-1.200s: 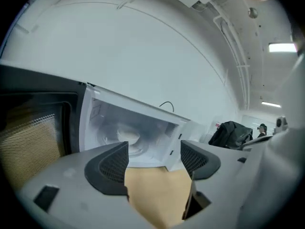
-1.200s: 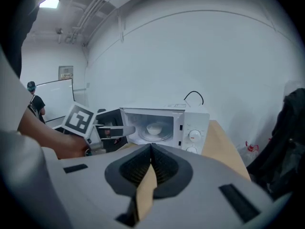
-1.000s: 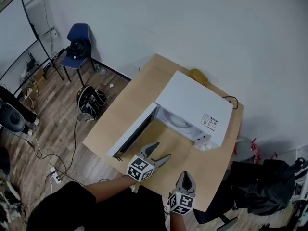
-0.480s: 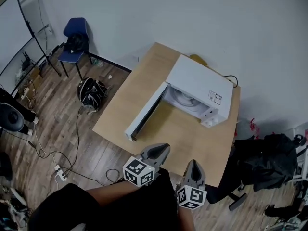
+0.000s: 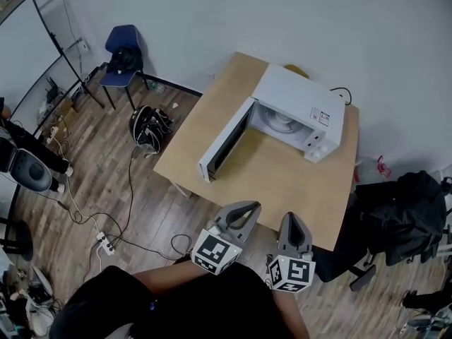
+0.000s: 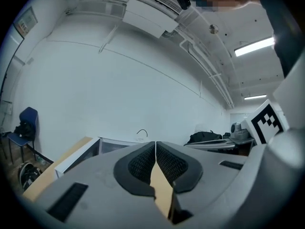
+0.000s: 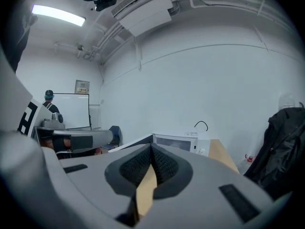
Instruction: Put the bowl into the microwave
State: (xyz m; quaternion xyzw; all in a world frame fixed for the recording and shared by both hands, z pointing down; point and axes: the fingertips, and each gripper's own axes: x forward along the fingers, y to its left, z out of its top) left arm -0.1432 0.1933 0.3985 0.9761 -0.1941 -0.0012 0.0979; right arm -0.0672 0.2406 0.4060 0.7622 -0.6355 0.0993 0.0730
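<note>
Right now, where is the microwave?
In the head view, the microwave sits at the far right corner of the wooden table, close to the white wall, its door swung open leftward.

A wooden table (image 5: 272,171) stands near a white wall (image 5: 212,13) on plank flooring (image 5: 99,154), with a blue chair (image 5: 121,37) by the wall.

A white boxy microwave (image 5: 300,108) sits on the far right part of the light wooden table (image 5: 282,182), its door (image 5: 224,141) swung open leftward, seemingly a pale bowl (image 5: 277,123) inside, a blue chair (image 5: 121,51) far left.
</note>
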